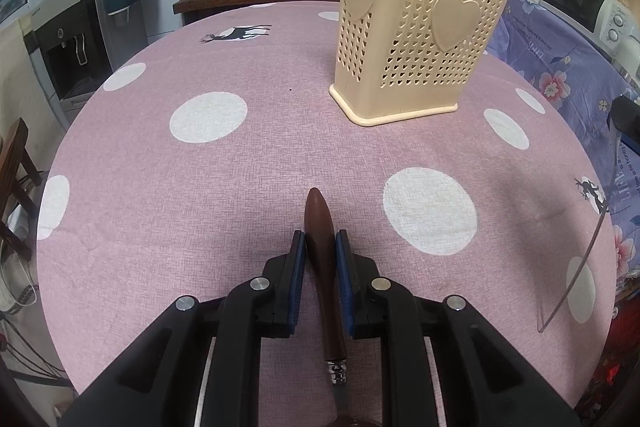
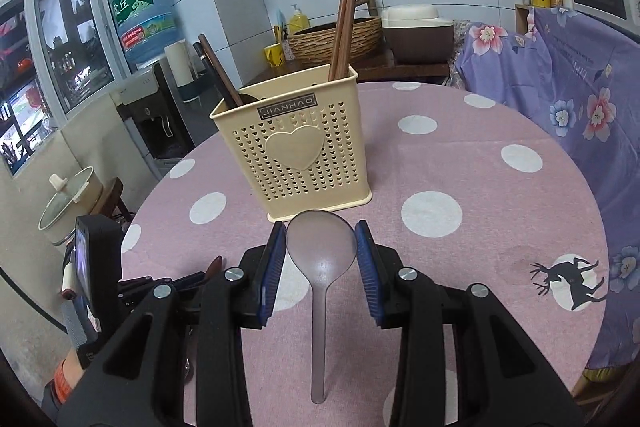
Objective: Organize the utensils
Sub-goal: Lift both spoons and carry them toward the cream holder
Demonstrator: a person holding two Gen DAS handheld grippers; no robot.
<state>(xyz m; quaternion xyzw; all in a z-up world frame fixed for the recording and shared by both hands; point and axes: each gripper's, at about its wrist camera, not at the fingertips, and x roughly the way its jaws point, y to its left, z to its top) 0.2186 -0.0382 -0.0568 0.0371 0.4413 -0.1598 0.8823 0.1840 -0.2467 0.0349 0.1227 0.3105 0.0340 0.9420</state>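
Two grippers in view, both loaded. I take the cream holder (image 2: 294,147) as landmark: perforated basket w/ heart emblems, upright on the pink polka-dot tablecloth (image 1: 208,163).

L gripper (image 1: 321,247): jaws nearly together, blue pads clamped on the brown wooden handle (image 1: 319,227) of a utensil. Handle tip pokes out past the pads toward the holder; a metal ferrule shows behind the pads; working end is cut off at the frame's lower edge, so I can't tell what utensil it is. It sits well short of the holder, on the near side, offset left of the holder's base.

R gripper (image 2: 321,241): jaws part open, blue pads gripping the bowl of a translucent grey plastic spoon (image 2: 321,259) on both edges. Spoon handle runs back toward the camera. Spoon bowl is just in front of the holder's base, heart face toward me.

Inside the holder: chopsticks (image 2: 343,31) upright in the right rear corner, dark-handled utensils (image 2: 218,71) leaning out at the left.
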